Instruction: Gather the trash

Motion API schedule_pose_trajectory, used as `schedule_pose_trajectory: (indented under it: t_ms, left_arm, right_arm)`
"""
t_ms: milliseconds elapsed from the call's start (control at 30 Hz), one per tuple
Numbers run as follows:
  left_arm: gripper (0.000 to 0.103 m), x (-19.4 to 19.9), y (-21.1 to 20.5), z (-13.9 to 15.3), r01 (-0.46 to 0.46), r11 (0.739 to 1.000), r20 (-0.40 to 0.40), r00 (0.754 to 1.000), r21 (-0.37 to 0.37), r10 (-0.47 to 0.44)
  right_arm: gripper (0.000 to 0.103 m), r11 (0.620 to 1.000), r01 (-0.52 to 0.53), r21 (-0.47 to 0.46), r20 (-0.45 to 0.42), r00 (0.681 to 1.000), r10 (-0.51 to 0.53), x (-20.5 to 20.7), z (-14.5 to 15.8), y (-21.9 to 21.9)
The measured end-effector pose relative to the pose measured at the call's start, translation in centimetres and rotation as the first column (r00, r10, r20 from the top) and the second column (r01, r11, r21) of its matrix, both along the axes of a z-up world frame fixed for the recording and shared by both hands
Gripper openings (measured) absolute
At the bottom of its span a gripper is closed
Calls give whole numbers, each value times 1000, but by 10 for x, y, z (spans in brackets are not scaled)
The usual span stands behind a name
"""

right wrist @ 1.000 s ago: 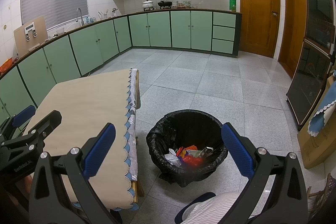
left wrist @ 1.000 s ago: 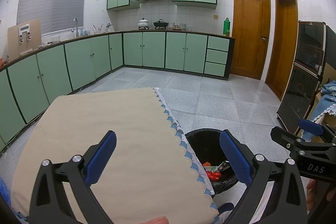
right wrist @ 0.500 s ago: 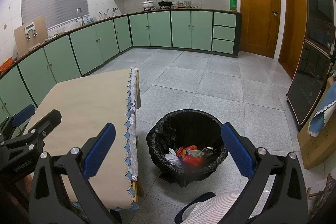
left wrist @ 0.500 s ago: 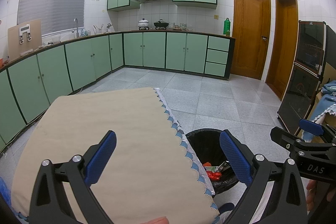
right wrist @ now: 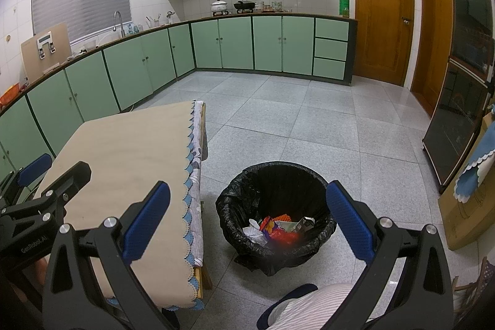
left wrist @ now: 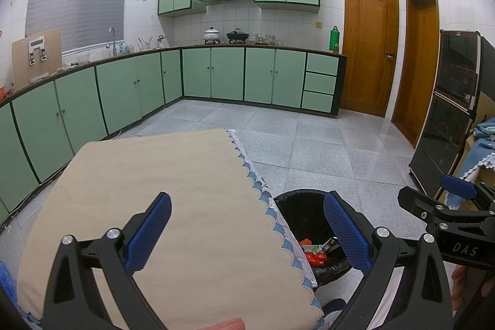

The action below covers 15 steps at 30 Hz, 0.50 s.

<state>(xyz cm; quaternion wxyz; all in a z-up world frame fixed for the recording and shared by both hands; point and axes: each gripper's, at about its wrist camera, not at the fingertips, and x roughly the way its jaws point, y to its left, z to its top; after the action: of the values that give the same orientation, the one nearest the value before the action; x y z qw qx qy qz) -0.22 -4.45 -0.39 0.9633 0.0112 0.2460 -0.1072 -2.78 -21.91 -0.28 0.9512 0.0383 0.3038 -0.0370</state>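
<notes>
A round bin lined with a black bag (right wrist: pixel 275 175) stands on the floor to the right of the table; in the left wrist view the bin (left wrist: pixel 297 203) is half hidden by the table's edge. Crumpled white, orange and red wrappers (right wrist: pixel 277 229) lie at its bottom. My right gripper (right wrist: pixel 247 221) hangs open above and in front of the bin, holding nothing. My left gripper (left wrist: pixel 247 232) is open over the table's near right part, nothing between its fingers. Each gripper shows at the edge of the other's view.
The table (left wrist: pixel 148 187) wears a beige cloth with a blue scalloped trim. Green cabinets (right wrist: pixel 235 42) line the left and far walls. A dark glass cabinet (right wrist: pixel 458 101) and a cardboard box (right wrist: pixel 467 206) stand at the right. A striped trouser leg and dark shoe (right wrist: pixel 297 302) are near the bin.
</notes>
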Motion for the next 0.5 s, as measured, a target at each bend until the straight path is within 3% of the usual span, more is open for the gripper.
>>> schedule_pose_trajectory:
  t_ms: [500]
  left_arm:
    - [97, 0, 0, 0, -1, 1000, 0, 1000, 1, 1]
  right_arm:
    - [98, 1000, 0, 0, 0, 1000, 0, 0, -1, 2]
